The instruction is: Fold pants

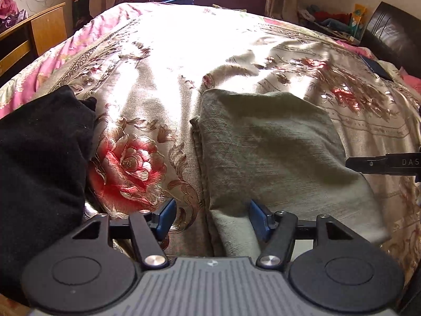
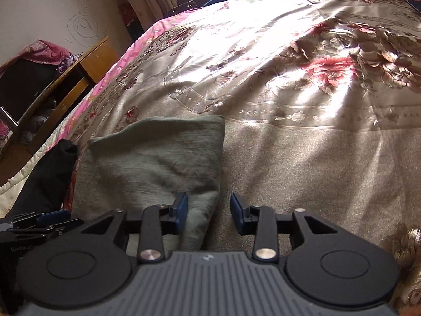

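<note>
Pants point(image 1: 276, 144), grey-green, lie folded on the floral bedspread point(image 1: 147, 60); left gripper point(image 1: 211, 217) and right gripper point(image 2: 209, 213) gape apart, seemingly just above their near edge.

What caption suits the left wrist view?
Open left hand-held gripper over folded grey-green pants on a floral bedspread.

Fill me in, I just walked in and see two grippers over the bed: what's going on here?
A person is folding pants with a handheld gripper in each hand. The grey-green pants lie folded into a compact rectangle on the floral bedspread. The left gripper is open at the pants' near left edge; the right gripper is open at their near right corner. Neither holds any cloth. A black garment lies to the left, untouched.
</note>
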A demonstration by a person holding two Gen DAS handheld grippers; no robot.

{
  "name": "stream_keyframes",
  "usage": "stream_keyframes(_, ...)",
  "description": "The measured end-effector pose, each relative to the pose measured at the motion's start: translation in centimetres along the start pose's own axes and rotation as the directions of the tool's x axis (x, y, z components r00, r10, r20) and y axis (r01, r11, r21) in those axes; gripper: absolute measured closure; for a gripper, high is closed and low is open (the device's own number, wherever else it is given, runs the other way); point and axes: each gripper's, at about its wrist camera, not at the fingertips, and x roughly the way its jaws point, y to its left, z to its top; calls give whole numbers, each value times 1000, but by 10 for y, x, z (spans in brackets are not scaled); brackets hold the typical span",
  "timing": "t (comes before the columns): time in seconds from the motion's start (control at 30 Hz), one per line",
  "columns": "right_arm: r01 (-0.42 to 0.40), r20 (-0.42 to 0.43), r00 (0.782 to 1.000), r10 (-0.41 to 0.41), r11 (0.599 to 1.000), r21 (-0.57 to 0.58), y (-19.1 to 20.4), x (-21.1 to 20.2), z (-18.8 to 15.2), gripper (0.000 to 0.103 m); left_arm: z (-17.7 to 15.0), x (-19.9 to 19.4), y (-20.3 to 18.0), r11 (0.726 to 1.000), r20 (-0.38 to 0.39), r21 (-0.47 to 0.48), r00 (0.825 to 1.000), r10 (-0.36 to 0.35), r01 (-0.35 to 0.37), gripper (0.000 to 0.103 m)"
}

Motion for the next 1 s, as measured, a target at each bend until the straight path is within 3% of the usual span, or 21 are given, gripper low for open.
stream_keyframes(0.1, -31, 1, 1000, 31, 999, 42, -4, -2, -3, 62, 2, 9, 2, 1000, -36, -17, 999, -27, 26, 29)
stream_keyframes(0.23, -90, 29, 996, 89, 994, 59, -2, -11, -2, 62, 9, -13, -1, 999, 39, 30, 999, -19, 18, 29)
stream_keyframes(0.33, -114, 4, 993, 114, 992, 46, 6, -11, -10, 62, 5, -6, -2, 997, -8, 81, 1000, 14, -14, 28)
stream_keyframes(0.4, -99, -7, 995, 99, 995, -10, 17, -14, -20, 62, 0, 2, 1, 997, -38, 70, 999, 17, -15, 27)
stream_keyframes(0.57, -49, -32, 998, 45, 987, -152, 39, -21, -39, 57, 0, -3, -4, 997, -18, 74, 1000, 7, -6, 27)
stream_keyframes(0.67, -31, -81, 997, 20, 989, -145, 39, -12, -45, 56, 0, -5, -7, 996, -18, 86, 1000, 8, -6, 27)
stream_keyframes(1.0, -11, 23, 1000, 13, 997, -73, 26, -13, -15, 56, 3, -3, -8, 996, -3, 87, 1000, -17, 18, 27)
